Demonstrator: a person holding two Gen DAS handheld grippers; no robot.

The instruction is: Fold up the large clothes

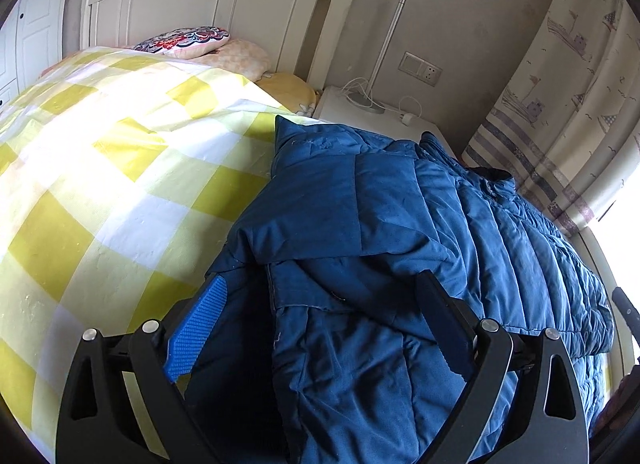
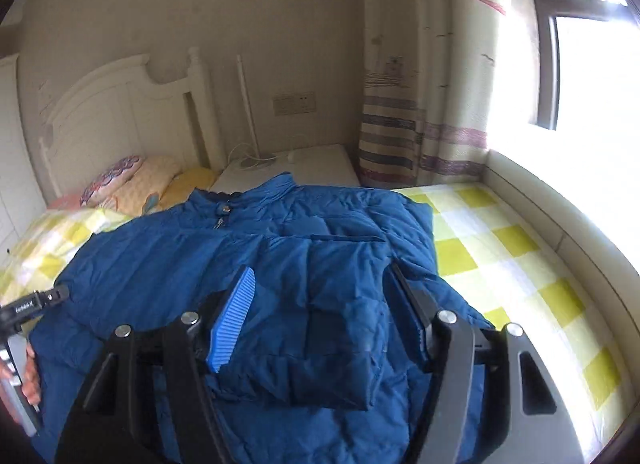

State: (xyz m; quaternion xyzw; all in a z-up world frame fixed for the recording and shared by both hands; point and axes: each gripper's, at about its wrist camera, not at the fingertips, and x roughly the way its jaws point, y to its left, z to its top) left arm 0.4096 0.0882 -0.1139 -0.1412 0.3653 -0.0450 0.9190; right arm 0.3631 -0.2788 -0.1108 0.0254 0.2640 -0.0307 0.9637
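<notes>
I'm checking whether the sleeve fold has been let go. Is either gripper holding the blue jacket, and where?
Neither. The left gripper and right gripper both stand open above the blue jacket, pads clear of the fabric.

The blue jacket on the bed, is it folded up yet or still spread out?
Partly folded. The blue jacket lies flat on the checked bedspread with a sleeve folded across its front; the body itself is not yet folded.

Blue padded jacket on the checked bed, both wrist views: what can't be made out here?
- Blue padded jacket: hem and lower front, cut off by the bottom edge and covered by the right gripper in the right wrist view.
- Its far sleeve: left wrist view, hidden behind the jacket's own bulk.
- White bedside table: small white plug on top, too small to identify.
- Window: overexposed, nothing outside readable.
</notes>
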